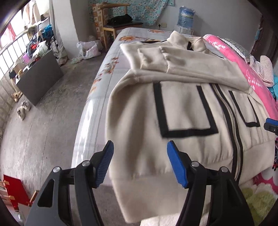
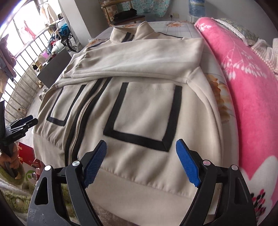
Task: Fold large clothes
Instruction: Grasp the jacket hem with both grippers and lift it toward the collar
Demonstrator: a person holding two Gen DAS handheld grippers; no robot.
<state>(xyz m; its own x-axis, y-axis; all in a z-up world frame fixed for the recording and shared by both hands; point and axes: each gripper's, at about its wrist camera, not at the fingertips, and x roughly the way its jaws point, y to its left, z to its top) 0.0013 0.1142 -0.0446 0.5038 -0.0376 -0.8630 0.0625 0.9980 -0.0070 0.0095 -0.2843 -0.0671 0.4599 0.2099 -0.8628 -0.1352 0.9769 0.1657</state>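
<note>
The cream jacket (image 2: 142, 111) lies flat on the bed (image 1: 104, 73), front side up, zipper closed. Its collar is at the far end and its wide bottom band hangs over the near edge of the bed. Both sleeves are already folded across the chest.

It looks soft and thick, like fleece. I think it is floppy, a bit heavy for cloth, and not slippery. It will bend and sag when lifted, so it needs two holds at once. The best places look like the two near corners of the bottom band, one for each side. Then the bottom half can go up and over toward the collar.

The left gripper (image 1: 139, 163) hovers over the left part of the band. Its jaws are open and hold nothing. The right gripper (image 2: 140, 161) hovers over the right part of the band. Its jaws are wide open and empty too.

The left view shows the floor, the shoes (image 1: 23, 108) and the water bottle (image 1: 185, 16) far away. The right view shows more of the pink blanket (image 2: 243, 87) on the right, and the person's hand (image 2: 10, 161) holding the left gripper.
</note>
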